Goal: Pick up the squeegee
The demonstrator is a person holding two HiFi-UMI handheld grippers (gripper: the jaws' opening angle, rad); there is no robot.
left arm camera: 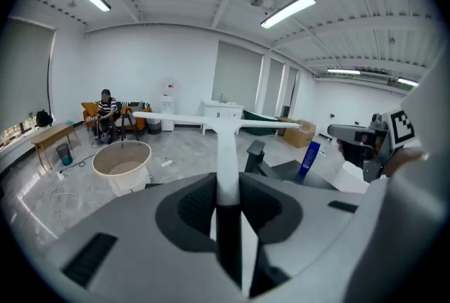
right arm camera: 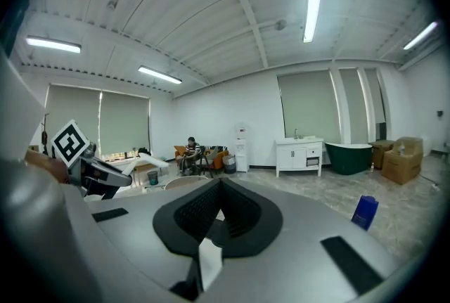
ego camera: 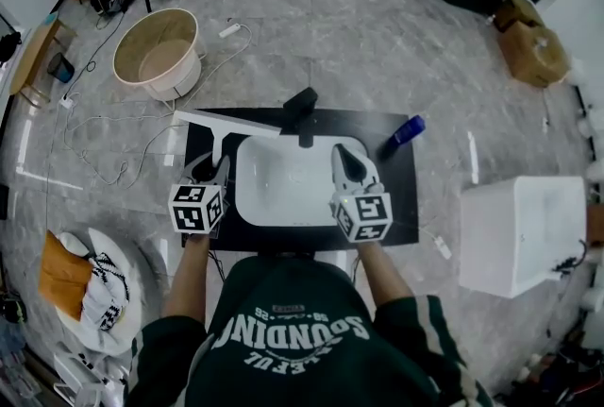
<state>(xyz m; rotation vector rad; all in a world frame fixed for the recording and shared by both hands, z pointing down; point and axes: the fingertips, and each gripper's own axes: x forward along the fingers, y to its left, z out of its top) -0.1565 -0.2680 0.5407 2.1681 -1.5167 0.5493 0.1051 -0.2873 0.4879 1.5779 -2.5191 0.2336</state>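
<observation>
Clamped in left gripper (left arm camera: 226, 188): squeegee (left arm camera: 226, 129)

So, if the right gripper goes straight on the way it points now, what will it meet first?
Probably nothing close. The right gripper, jaws together, points out over the white sink basin. Past its tips, its own view shows only the far round beige tub on the floor. Depth is hard to judge.

basin (ego camera: 283, 188) wide open in middle of black counter (ego camera: 401, 188), free way down into it. faucet (ego camera: 302, 110) blocks rear centre. blue bottle (ego camera: 406, 131) stands at right rear corner. squeegee (ego camera: 226, 121) blade stretches across left rear corner. floor to left: round tub (ego camera: 156, 51), loose cables (ego camera: 94, 124). white box (ego camera: 519, 235) near on right, bare floor gap between.
</observation>
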